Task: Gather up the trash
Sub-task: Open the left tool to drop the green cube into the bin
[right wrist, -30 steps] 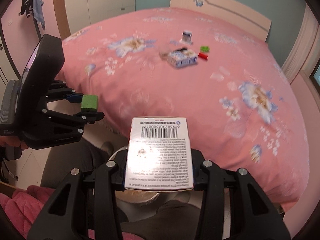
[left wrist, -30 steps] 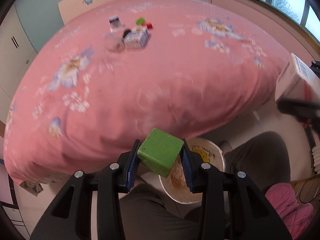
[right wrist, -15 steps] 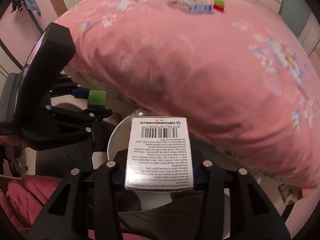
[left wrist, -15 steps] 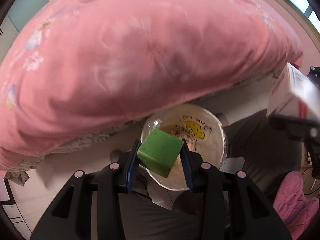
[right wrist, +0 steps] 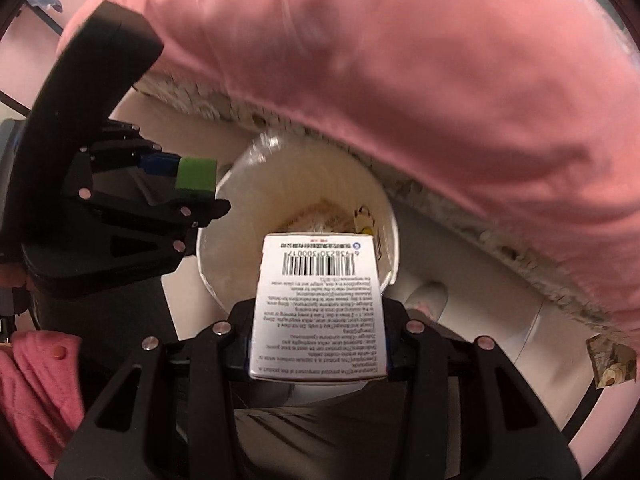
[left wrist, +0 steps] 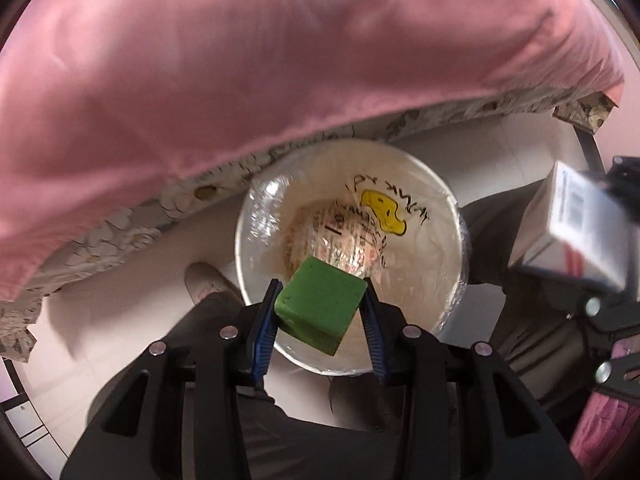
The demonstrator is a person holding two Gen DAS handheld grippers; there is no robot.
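My left gripper (left wrist: 320, 312) is shut on a green block (left wrist: 320, 306) and holds it over the near rim of a round white trash bin (left wrist: 454, 208) lined with clear plastic. The bin holds printed wrappers. My right gripper (right wrist: 318, 320) is shut on a white medicine box (right wrist: 318, 304) with a barcode, held above the same bin (right wrist: 394, 224). The box also shows at the right in the left wrist view (left wrist: 568, 228). The green block shows at the left in the right wrist view (right wrist: 197, 174).
The pink bed cover (left wrist: 280, 60) hangs over the bed edge just behind the bin. The bin stands on a white floor (left wrist: 120, 300) between the person's dark-trousered legs (left wrist: 320, 440). A pink garment (right wrist: 36, 372) lies at the lower left.
Both grippers have tilted down from the bed top and moved over the bin, still holding the green block and the white box. The items on the bed have left view.
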